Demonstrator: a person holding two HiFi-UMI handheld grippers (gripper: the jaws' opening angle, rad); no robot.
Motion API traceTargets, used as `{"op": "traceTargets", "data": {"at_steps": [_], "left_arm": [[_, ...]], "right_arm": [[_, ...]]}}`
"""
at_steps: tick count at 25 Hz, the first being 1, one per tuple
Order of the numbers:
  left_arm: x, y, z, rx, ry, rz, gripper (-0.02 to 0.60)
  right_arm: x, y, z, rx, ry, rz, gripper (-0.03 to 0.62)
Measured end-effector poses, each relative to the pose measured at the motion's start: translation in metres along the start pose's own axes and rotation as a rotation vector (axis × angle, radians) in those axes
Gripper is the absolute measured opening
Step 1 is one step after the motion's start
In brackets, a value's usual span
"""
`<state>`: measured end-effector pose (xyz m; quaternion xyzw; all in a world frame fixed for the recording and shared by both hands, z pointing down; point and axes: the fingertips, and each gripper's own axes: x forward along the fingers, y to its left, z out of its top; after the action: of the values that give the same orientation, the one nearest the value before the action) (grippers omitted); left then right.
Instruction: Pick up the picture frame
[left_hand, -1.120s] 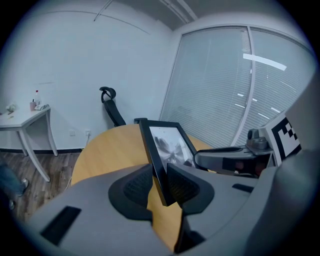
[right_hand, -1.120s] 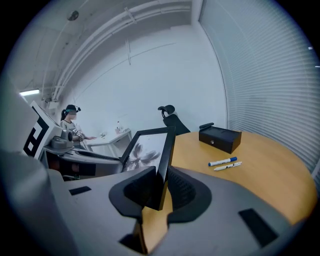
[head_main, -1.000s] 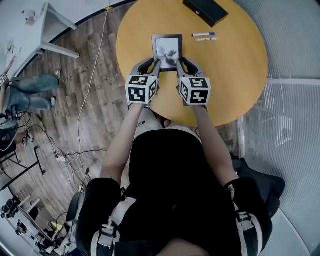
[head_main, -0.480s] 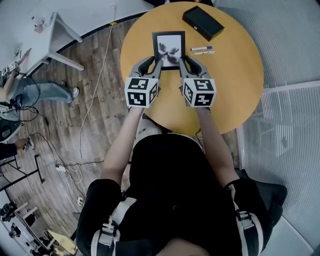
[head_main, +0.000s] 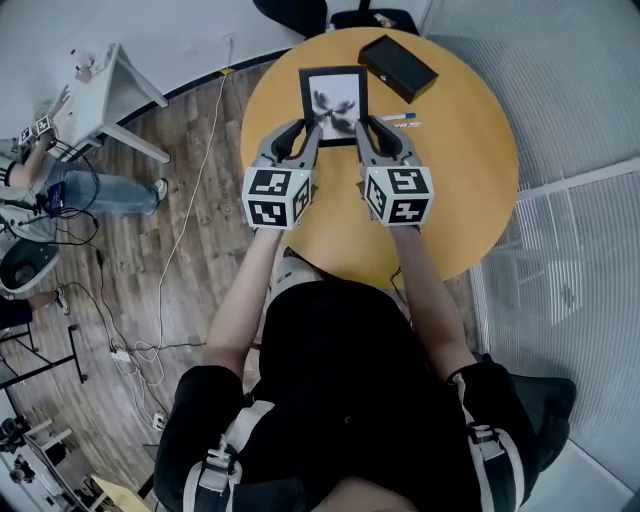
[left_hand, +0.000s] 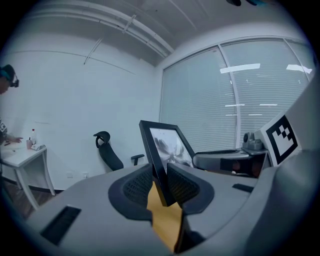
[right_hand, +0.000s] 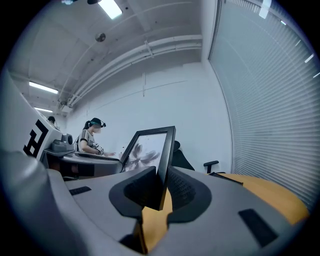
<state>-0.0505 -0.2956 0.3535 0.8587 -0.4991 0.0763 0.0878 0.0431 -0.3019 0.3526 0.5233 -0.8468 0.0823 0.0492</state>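
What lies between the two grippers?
The picture frame, seen in the head view: the left gripper clamps its lower left corner, the right gripper its lower right.

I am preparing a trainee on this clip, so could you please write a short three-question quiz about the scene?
1. True or false: only the left gripper clamps the picture frame.
2. What lies on the table near the pens? A: a black box. B: a cup. C: a book.
3. What shape is the table's top?
Key: 1 false, the right gripper clamps it too. 2 A. 3 round.
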Motion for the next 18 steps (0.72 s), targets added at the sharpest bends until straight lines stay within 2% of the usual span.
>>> {"op": "traceTargets", "data": {"at_steps": [6,18], "left_arm": [[-0.007,-0.009,0.015,0.014,-0.031,-0.005,0.103],[-0.011,-0.01,0.011,0.006,-0.026,-0.013,0.104]], "right_arm": [[-0.012,0.0,0.015,-0.001,-0.038,-0.01,0.087],[-0.016,0.003,0.014,0.0,-0.028,-0.018,0.085]]}}
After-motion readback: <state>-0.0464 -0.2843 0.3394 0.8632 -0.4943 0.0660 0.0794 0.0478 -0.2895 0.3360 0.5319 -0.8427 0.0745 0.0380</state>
